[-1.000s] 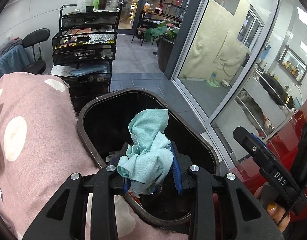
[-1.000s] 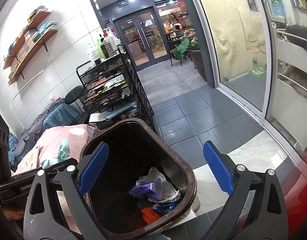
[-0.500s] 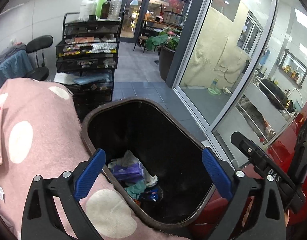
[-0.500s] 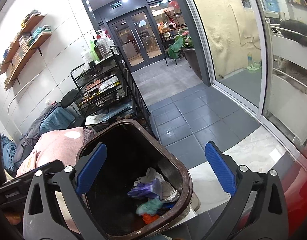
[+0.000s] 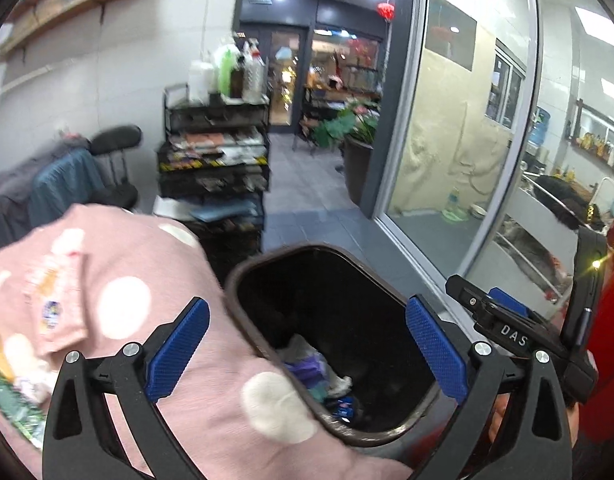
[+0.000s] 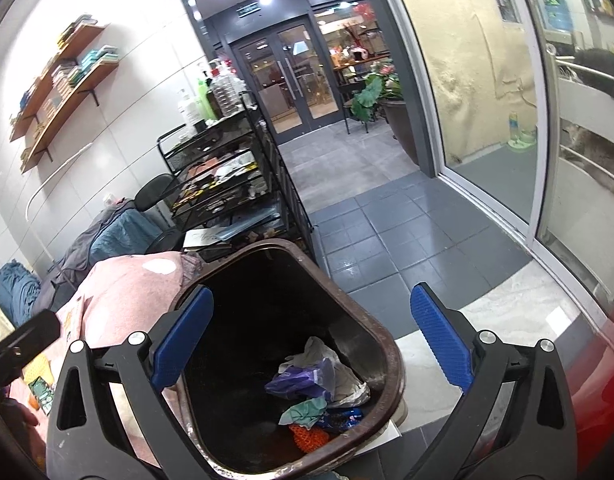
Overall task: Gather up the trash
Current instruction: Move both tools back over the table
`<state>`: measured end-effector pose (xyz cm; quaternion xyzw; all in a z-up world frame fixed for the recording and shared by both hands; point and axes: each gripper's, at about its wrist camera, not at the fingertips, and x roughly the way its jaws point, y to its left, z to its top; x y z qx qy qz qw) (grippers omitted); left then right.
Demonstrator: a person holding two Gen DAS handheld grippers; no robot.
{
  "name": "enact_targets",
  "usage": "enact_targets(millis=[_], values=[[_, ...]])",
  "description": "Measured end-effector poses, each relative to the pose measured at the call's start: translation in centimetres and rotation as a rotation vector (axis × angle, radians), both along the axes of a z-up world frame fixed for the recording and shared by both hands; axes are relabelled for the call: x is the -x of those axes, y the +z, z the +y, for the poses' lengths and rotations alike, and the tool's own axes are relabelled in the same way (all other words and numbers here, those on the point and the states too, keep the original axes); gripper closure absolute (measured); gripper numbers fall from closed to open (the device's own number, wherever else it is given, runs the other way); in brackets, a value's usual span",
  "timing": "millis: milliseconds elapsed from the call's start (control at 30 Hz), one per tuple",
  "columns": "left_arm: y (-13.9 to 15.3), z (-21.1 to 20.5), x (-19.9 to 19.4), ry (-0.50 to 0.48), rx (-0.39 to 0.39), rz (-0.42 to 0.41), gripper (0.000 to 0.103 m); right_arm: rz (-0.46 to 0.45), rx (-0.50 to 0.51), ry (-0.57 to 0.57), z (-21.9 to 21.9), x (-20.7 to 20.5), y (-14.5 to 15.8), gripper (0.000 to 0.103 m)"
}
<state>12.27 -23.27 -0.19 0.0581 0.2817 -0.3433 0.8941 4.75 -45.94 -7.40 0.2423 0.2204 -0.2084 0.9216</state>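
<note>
Here, upright bin [image 6: 391, 364], teal cloth [image 6: 303, 410] crumpled inside

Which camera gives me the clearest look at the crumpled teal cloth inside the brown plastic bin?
The right wrist view: the crumpled teal cloth lies in plain sight on the trash pile in the brown plastic bin. In the left wrist view only a blurred teal patch shows past the bin rim.

Brown bin [image 6: 391, 364] (on tiled floor [image 6: 387, 236]) holds crumpled trash [image 6: 319, 384].

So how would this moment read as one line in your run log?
left gripper: open, empty | right gripper: open, empty | green cloth: in bin
</note>
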Motion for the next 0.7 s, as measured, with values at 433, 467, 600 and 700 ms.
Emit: enact_targets(millis=[433, 467, 600, 700], values=[[0.7, 7.8, 1.5, 0.157, 0.051, -0.036, 0.005, -0.022, 0.100, 0.239, 6.1, -3.0, 2.4, 0.006], [0.7, 8.5, 1.6, 0.173, 0.052, -0.036, 0.005, -0.020, 0.103, 0.256, 6.7, -3.2, 2.5, 0.006], [0.4, 10.8, 1.9, 0.254, 0.026, -0.054, 0.005, -0.010, 0.110, 0.343, 8.9, -4.5, 2.7, 0.006], [0.2, 12.7, 2.1, 0.303, 0.014, -0.052, 0.005, -0.013, 0.113, 0.399, 10.5, -5.3, 2.9, 0.006]])
